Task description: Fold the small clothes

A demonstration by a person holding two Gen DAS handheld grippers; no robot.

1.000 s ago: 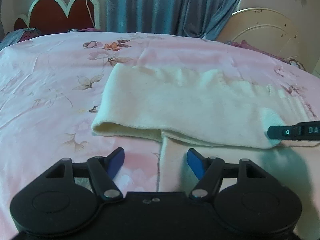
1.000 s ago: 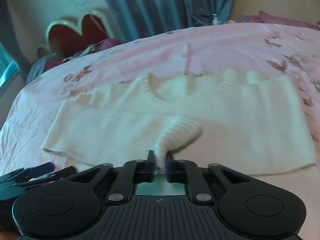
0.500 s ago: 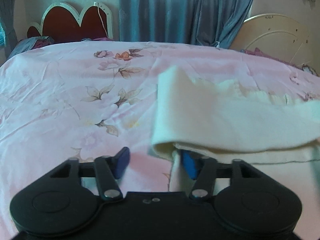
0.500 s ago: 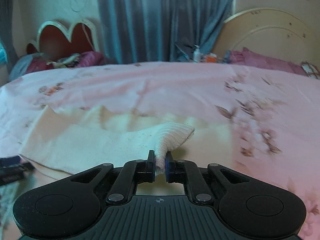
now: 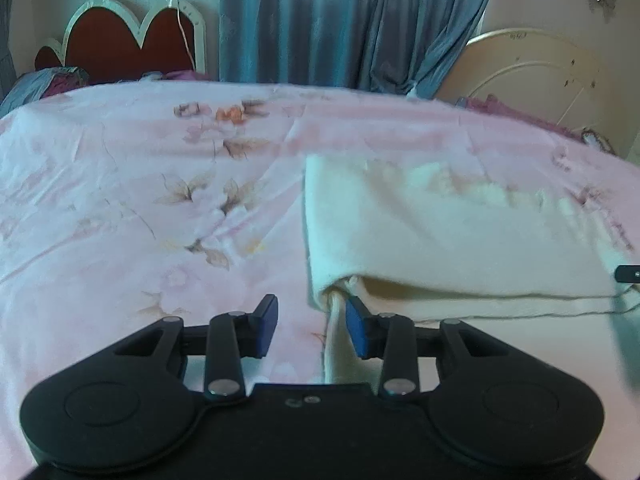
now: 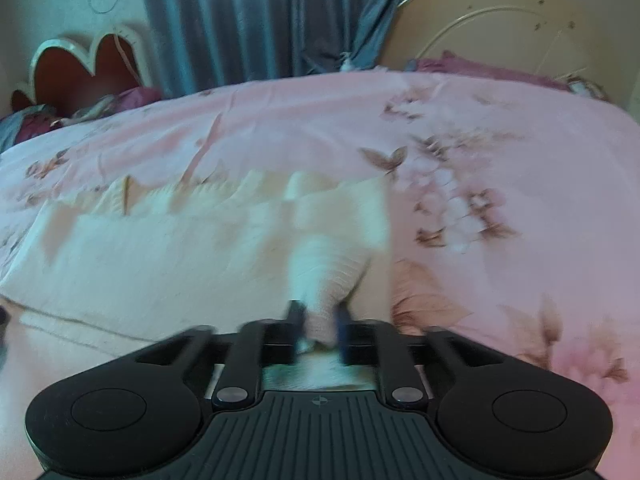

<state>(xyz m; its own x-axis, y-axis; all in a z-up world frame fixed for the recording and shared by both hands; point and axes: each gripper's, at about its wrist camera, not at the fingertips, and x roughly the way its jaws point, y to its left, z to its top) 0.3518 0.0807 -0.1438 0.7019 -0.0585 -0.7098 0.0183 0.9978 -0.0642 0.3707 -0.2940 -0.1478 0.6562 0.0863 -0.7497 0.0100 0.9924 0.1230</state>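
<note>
A cream knitted sweater lies folded over itself on the pink floral bedsheet. My left gripper is open, its blue pads straddling the sweater's near left corner without closing on it. In the right wrist view the sweater spreads to the left. My right gripper pinches the ribbed cuff of the sleeve, which is laid over the sweater's right side; its jaws have spread a little and the view is blurred. The right gripper's tip shows at the left wrist view's right edge.
A red heart-shaped headboard and blue curtains stand beyond the bed. A cream round headboard is at the back right. Pillows lie along the far edge. Bare sheet lies left and right of the sweater.
My right gripper carried the cuff rightward across the sweater, then lowered it; its jaws have parted slightly. My left gripper shifted left and stayed open at the sweater's corner.
</note>
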